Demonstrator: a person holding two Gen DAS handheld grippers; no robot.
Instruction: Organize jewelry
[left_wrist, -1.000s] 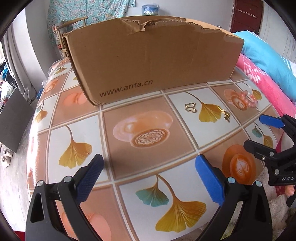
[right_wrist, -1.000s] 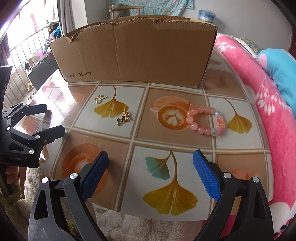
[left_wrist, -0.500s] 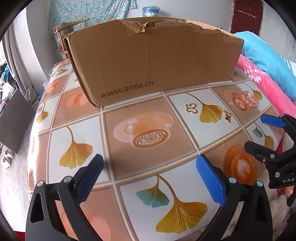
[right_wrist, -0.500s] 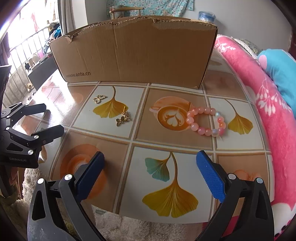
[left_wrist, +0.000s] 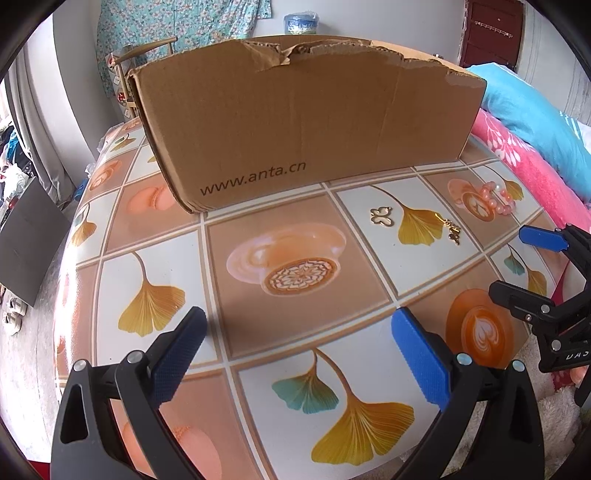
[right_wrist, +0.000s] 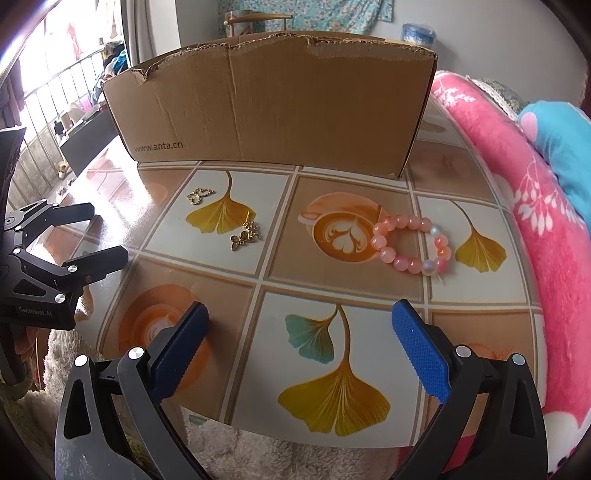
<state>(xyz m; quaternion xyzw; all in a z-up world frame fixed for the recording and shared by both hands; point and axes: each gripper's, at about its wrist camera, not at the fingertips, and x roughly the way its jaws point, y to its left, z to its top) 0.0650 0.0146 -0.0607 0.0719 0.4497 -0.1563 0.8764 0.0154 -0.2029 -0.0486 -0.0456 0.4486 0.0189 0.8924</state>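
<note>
A pink bead bracelet (right_wrist: 412, 243) lies on the tiled tabletop, right of centre in the right wrist view; it appears small at the far right (left_wrist: 495, 199) in the left wrist view. A gold butterfly charm (right_wrist: 199, 195) (left_wrist: 382, 216) and a gold chain piece (right_wrist: 245, 236) (left_wrist: 450, 230) lie to its left. A brown cardboard box (left_wrist: 303, 110) (right_wrist: 273, 107) stands behind them. My right gripper (right_wrist: 299, 350) is open, low at the table's near edge, short of the bracelet. My left gripper (left_wrist: 295, 358) is open over bare tiles, left of the jewelry.
The table (left_wrist: 295, 295) has a glossy ginkgo-leaf and coffee-cup print. Pink and blue bedding (right_wrist: 524, 177) borders its right side. A fluffy white rug (right_wrist: 258, 458) lies below the near edge. A dark panel (left_wrist: 26, 240) and railings lie off to the left.
Both grippers have shifted only slightly; the right one drew back a little toward the table's near edge. Jewelry and box have not moved.
</note>
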